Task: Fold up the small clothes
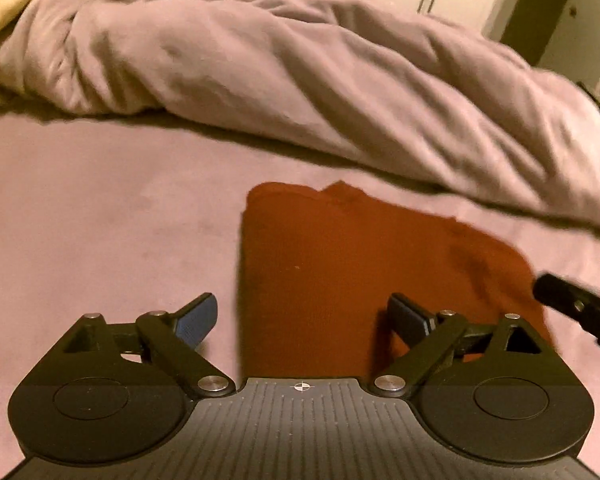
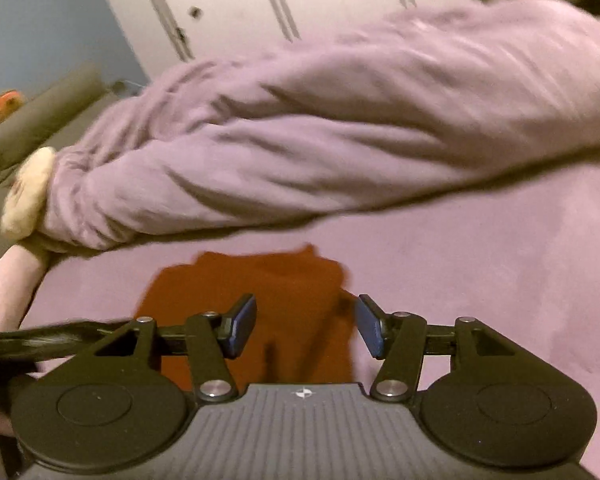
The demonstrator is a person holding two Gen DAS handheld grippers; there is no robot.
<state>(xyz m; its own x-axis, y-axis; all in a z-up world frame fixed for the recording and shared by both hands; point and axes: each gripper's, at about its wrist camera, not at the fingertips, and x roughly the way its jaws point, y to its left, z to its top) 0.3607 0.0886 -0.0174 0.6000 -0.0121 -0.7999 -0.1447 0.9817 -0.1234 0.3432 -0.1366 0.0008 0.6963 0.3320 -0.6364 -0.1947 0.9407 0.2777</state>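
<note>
Lying flat on the pale pink bed sheet (image 1: 100,208) as a compact rust-red knitted garment (image 1: 340,264) with a straight left edge and rumpled far corners, the small piece of clothing is judged to be already folded at least once, though how many layers it has cannot be told. Both the left claw (image 1: 302,320) and the right claw (image 2: 306,328) are seen spread and empty above its near edge, nothing being pinched. Beyond it a crumpled mauve duvet (image 1: 300,60) is heaped, and any further fold or smoothing is judged to remain.

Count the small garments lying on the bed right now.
1. A rust-red folded garment lies flat on the pink bed sheet, in front of the bunched pink duvet. Others may sit outside both views or under the duvet.
</note>
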